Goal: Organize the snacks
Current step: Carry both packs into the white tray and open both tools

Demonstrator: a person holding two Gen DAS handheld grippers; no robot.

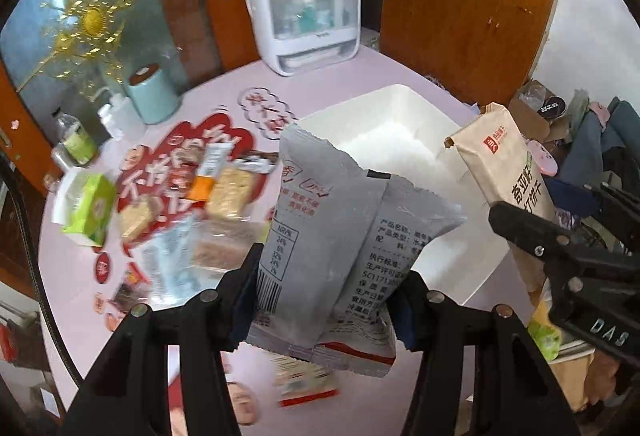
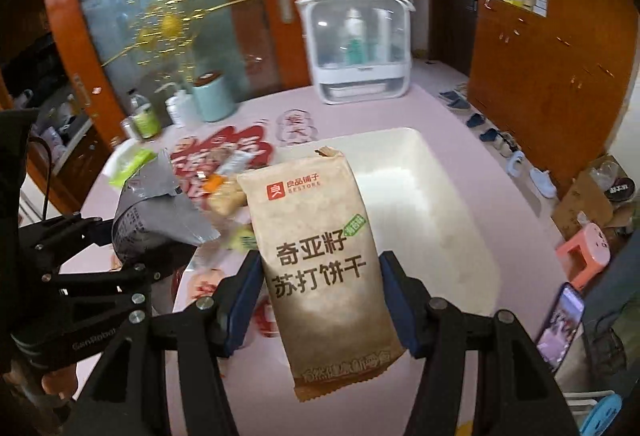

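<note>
Left tool [image 1: 326, 300]: tilted steeply down toward the table, its two black fingers clamped on either side of a grey snack packet [image 1: 332, 236]; the blue pads press into the wrapper's lower half.
Grey snack packet: held upright in the air over the table, its serrated top edge pointing up and away, printed back panel facing the left wrist camera; it hangs above the near rim of the white bin [image 1: 400, 140].
Right tool [image 2: 320, 300]: also angled down, fingers closed on the sides of a tan cracker packet [image 2: 320, 256], pads touching both long edges.
Tan cracker packet: upright and slightly tilted, red logo at the top and dark characters across the middle; lifted clear of the table, in front of the white bin in the right wrist view.
Relation of tools: side by side and near each other; the right tool with its packet [image 1: 508, 172] shows at the right edge of the left wrist view, and the left tool [image 2: 120, 256] with the grey packet shows at the left of the right wrist view.
White bin: open-topped, standing on the pink table [image 2: 460, 124], nothing visible inside.
Loose snacks [image 1: 208, 196]: a blurred heap on the red printed mat to the left of the bin, beside a green box [image 1: 90, 208].
Background on table: a white lidded case [image 1: 308, 16], a teal roll [image 1: 154, 96] and small bottles at the far edge.
</note>
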